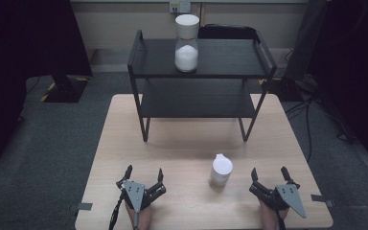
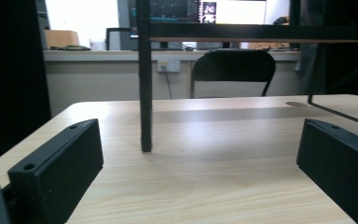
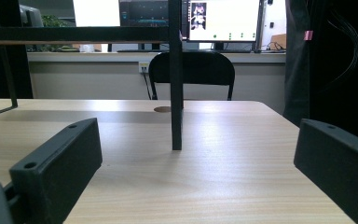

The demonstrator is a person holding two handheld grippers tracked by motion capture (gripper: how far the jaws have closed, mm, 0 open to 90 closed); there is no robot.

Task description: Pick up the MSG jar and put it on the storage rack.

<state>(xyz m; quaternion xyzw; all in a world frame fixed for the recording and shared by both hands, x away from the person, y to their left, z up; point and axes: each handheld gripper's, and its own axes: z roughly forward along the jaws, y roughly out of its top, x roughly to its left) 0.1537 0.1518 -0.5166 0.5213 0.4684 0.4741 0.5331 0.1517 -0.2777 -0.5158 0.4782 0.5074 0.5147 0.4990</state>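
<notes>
While both grippers rest at the near edge of the table [image 1: 124, 143], nothing is held. Left gripper [image 1: 143, 175]: jaws spread wide, empty, near-left of the tabletop. Right gripper [image 1: 270, 173]: jaws likewise spread, empty, near-right.

Small white lidded cup [image 1: 221, 170]: upright on the table between the two grippers, nearer the right one, apart from both.

Black two-tier shelf [image 1: 201, 62]: stands on the far half of the table; its front legs [image 2: 145, 84] [image 3: 176, 79] show ahead of each gripper.

Tall white-capped jar [image 1: 187, 44]: upright on the top tier, partly filled with white powder or grains.

Risks, as judged:
- cup is light and narrow, so a sideways approach by the right gripper may tip it
- a high, off-centre pinch may squeeze it out of the jaws
- lifting toward the shelf, the cup may clip the top rail or nudge the jar.
</notes>
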